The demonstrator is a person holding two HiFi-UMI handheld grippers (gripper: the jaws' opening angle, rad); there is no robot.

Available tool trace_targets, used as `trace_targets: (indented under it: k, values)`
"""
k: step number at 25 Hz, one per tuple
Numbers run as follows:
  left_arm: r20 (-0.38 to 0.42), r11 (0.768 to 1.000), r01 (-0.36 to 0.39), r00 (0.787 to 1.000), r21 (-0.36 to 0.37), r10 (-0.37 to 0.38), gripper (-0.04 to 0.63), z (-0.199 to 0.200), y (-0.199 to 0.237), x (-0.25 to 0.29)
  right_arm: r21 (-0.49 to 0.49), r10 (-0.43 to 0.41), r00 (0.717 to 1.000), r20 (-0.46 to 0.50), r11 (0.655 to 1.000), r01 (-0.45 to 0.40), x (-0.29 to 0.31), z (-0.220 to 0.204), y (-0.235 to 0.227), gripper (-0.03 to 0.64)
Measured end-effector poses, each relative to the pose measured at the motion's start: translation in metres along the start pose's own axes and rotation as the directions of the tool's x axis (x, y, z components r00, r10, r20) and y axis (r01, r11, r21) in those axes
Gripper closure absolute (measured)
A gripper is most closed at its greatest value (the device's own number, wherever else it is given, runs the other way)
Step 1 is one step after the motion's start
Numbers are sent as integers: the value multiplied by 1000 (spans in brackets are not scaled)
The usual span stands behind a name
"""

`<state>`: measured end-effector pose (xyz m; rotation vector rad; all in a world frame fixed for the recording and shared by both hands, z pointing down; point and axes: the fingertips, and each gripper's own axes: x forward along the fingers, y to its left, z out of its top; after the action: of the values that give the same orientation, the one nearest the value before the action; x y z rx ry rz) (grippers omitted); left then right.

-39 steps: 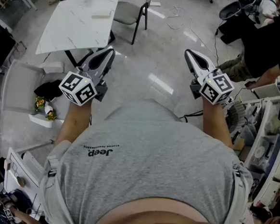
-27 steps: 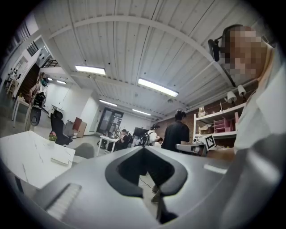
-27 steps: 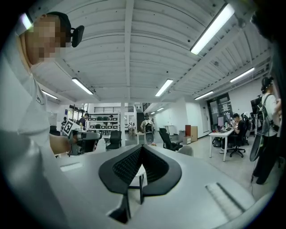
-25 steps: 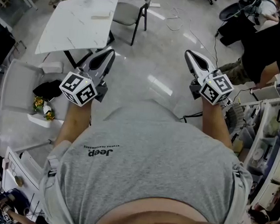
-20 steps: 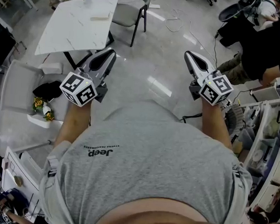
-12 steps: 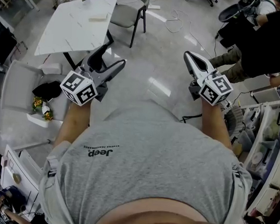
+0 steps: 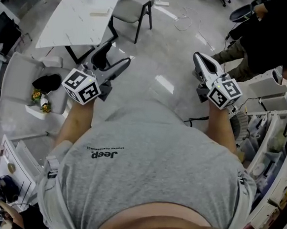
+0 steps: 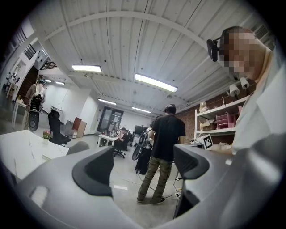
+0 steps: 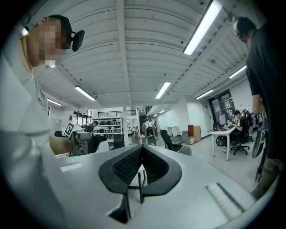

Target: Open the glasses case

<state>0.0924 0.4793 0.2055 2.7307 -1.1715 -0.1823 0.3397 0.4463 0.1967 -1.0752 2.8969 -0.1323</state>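
Observation:
My left gripper (image 7: pixel 116 56) is held level in front of my body, its jaws wide apart with nothing between them; the left gripper view shows only the room between its two dark pads (image 8: pixel 96 172). The right gripper (image 7: pixel 200 58) is also held out level, and its ribbed pads (image 9: pixel 134 163) are pressed together on nothing. Both hang in the air over the floor, well short of the white table (image 7: pixel 76 25). A small pale flat object (image 7: pixel 100 14) lies on that table; I cannot tell whether it is the glasses case.
A grey chair (image 7: pixel 135 0) stands at the table's far side. At left, a pale armchair (image 7: pixel 18 74) holds a black item, with flowers (image 7: pixel 38 98) beside it. A person in black (image 7: pixel 273 33) is at right, next to shelving (image 7: pixel 279 147). Cables lie on the floor.
The left gripper's jaws have gone from shut to wide open. The right gripper stays shut. Both hands have shifted a little and the table now sits nearer the top left corner.

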Motion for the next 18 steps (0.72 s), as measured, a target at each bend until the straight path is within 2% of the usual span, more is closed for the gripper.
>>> trace_targets:
  k: [5, 9, 14, 18]
  values:
    - [-30, 1000, -15, 999, -13, 15, 147, -12, -1, 11, 14, 10, 1000, -6, 1000, -10, 0, -9, -17, 614]
    - [-43, 1000, -29, 999, -13, 28, 146, -13, 19, 12, 27, 26, 1000, -18, 999, -25, 23, -17, -23, 614]
    - [-47, 1000, -19, 999, -13, 18, 147, -16, 75, 19, 29, 17, 999, -41, 999, -16, 77, -27, -31, 614]
    - [-36, 1000, 13, 999, 7, -13, 147, -13, 144, 34, 5, -19, 998, -61, 1000, 20, 140, -33, -44, 614]
